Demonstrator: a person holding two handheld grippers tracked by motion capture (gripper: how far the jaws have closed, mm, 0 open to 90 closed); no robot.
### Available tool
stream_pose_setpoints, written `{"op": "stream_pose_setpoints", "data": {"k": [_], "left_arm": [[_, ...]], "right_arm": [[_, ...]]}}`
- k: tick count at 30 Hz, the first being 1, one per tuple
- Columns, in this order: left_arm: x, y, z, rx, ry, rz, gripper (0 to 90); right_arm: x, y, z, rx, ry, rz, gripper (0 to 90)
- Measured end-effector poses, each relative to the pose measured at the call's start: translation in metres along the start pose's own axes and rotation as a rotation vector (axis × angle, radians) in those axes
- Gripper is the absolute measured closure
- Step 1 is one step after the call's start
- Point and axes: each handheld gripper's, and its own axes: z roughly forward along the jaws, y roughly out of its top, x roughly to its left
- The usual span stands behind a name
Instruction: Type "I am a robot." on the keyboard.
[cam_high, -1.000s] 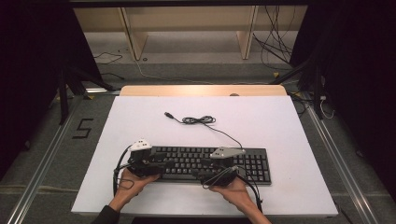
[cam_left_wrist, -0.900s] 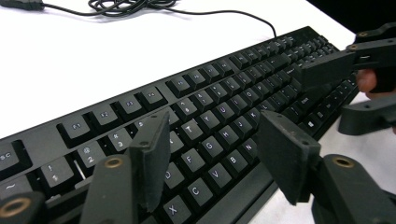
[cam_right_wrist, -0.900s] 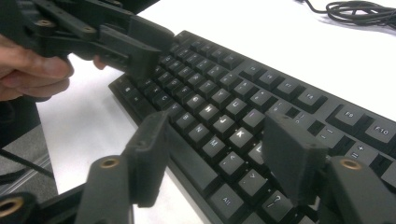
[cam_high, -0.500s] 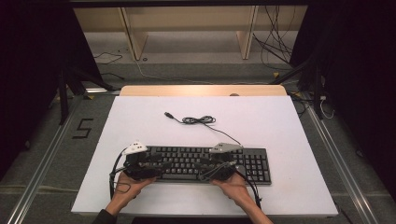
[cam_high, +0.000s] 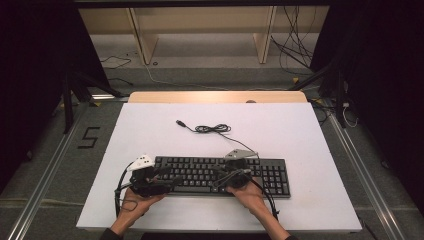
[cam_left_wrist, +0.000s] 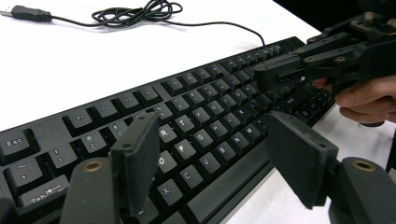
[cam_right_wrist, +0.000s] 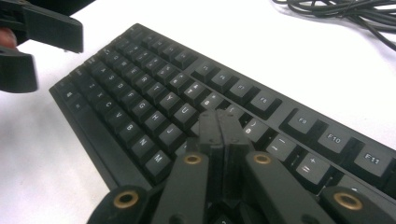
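A black keyboard (cam_high: 200, 170) lies across the near half of the white table (cam_high: 300, 135). Its thin black cable (cam_high: 212, 129) coils behind it and ends in a loose USB plug (cam_high: 180, 122). My left gripper (cam_high: 172, 179) hovers over the keyboard's left end. In the left gripper view, my left gripper (cam_left_wrist: 212, 123) is open and its jaws have just been opening, with only the letter keys (cam_left_wrist: 201, 135) below the gap. My right gripper (cam_high: 216, 176) is over the keyboard's middle. In the right gripper view my right gripper (cam_right_wrist: 219, 119) is shut, its tips low over the keys (cam_right_wrist: 140, 102), holding nothing.
A wooden shelf unit (cam_high: 200, 30) stands behind the table, with loose cables (cam_high: 295, 50) on the floor to its right. Metal rails (cam_high: 45, 170) run along both sides of the table. A hand (cam_high: 135, 210) holds each gripper at the near edge.
Both hands stay at the keyboard's near edge with little shift. The right gripper's jaws have come together. The keyboard and cable lie where they were.
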Motion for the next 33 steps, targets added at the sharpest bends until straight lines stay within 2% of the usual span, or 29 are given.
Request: {"op": "stream_pose_setpoints", "data": {"k": [16,33], "left_arm": [[0.000,-0.005,-0.007,-0.023,0.010,0.008,31.9],[0.000,-0.010,-0.015,-0.048,0.029,0.009,29.6]], "right_arm": [[-0.001,0.002,0.016,0.036,-0.019,0.001,90.0],[-0.001,0.001,0.019,0.055,-0.028,0.005,90.0]]}}
